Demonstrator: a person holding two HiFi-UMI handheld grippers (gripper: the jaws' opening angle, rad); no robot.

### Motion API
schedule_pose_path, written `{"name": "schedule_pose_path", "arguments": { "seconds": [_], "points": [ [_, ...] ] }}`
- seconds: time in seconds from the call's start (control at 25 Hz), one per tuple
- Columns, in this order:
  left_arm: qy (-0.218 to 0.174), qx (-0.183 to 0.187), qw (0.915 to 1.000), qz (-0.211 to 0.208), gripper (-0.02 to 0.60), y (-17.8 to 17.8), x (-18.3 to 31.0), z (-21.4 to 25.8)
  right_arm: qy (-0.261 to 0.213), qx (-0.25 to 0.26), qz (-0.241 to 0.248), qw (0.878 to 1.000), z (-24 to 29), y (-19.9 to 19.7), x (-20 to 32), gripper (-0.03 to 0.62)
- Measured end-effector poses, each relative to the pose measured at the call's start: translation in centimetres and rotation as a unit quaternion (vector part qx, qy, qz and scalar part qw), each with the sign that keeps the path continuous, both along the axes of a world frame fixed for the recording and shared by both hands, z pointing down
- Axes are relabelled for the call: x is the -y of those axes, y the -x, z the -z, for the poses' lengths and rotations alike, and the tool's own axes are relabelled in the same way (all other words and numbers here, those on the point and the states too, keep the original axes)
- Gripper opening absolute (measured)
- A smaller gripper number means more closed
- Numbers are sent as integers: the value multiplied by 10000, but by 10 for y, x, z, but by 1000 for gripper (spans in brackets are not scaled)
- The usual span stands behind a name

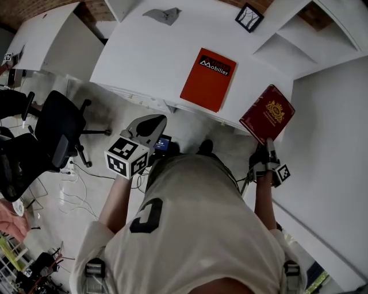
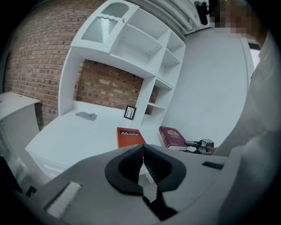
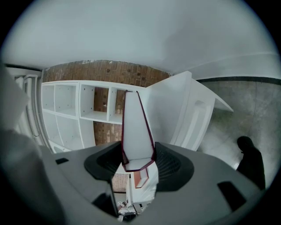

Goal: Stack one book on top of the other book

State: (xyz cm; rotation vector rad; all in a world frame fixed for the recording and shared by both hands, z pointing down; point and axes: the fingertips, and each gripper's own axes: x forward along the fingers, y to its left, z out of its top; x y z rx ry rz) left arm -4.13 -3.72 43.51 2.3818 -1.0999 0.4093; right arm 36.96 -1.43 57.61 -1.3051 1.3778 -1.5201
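Note:
An orange book (image 1: 208, 79) lies flat on the white desk (image 1: 144, 51). My right gripper (image 1: 268, 148) is shut on the near edge of a maroon book with gold print (image 1: 267, 113), which hangs in the air off the desk's right corner. In the right gripper view the maroon book (image 3: 137, 129) stands edge-on between the pads of the right gripper (image 3: 138, 163). My left gripper (image 1: 150, 125) hovers below the desk's front edge, shut with nothing in it. From the left gripper (image 2: 142, 163) I see the orange book (image 2: 130, 136) and the maroon book (image 2: 172, 136) side by side.
A small framed picture (image 1: 249, 16) and a grey crumpled thing (image 1: 163, 15) sit at the back of the desk. White shelves (image 1: 299, 40) rise at the right, with a white wall beside them. A black office chair (image 1: 60, 135) and cables stand on the floor to the left.

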Motion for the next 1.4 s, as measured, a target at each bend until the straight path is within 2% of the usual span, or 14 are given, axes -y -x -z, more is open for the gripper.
{"name": "schedule_pose_path", "arguments": {
  "seconds": [0.44,0.76,0.96,1.16,1.4],
  "points": [
    [-40,-71,10000,43,5,33,-28,-2,-31,-81,-192,9998,11,23,-25,219],
    [134,-373,9991,158,5,51,-38,-5,145,-385,-240,9989,12,32,-39,218],
    [58,-348,9989,294,5,53,-37,7,14,-202,-325,9993,17,31,-33,218],
    [95,-465,9974,547,5,29,-32,18,-117,-35,-135,9998,19,17,-18,218],
    [42,-425,9990,158,5,-40,-26,26,-555,527,-60,9970,31,-4,-8,218]
  ]
}}
